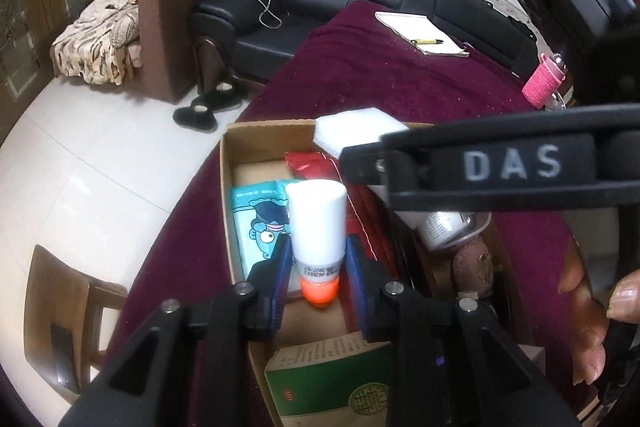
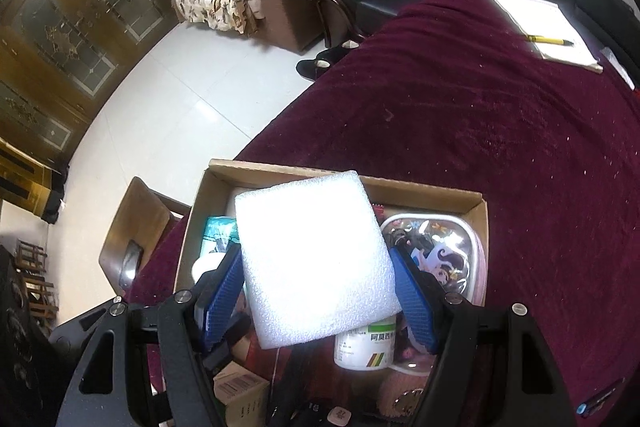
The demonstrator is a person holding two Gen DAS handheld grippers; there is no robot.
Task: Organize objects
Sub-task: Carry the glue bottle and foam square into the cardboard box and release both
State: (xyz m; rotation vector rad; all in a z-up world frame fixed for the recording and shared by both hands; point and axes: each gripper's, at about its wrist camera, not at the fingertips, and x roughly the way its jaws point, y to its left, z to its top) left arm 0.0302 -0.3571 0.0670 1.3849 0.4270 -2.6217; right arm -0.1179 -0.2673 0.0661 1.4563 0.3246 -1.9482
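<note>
1. The left gripper [image 1: 316, 267] is seen pinching a small white bottle [image 1: 318, 227] with an orange tip; its long axis runs along the fingers, cap pointing away, directly over the cardboard box [image 1: 226, 187].
2. The right gripper [image 2: 316, 291] is spread wide yet clamped on a white foam block [image 2: 312, 255], square, soft and pebbled, held above the box's middle.
3. Below it, a glossy cartoon-printed pouch [image 2: 440, 251] and a white pill bottle [image 2: 366, 347] lie toward the box's right wall.
4. Beyond the box, a notepad [image 2: 540, 27] rests near the far edge of the plush maroon tablecloth [image 2: 480, 115].
</note>
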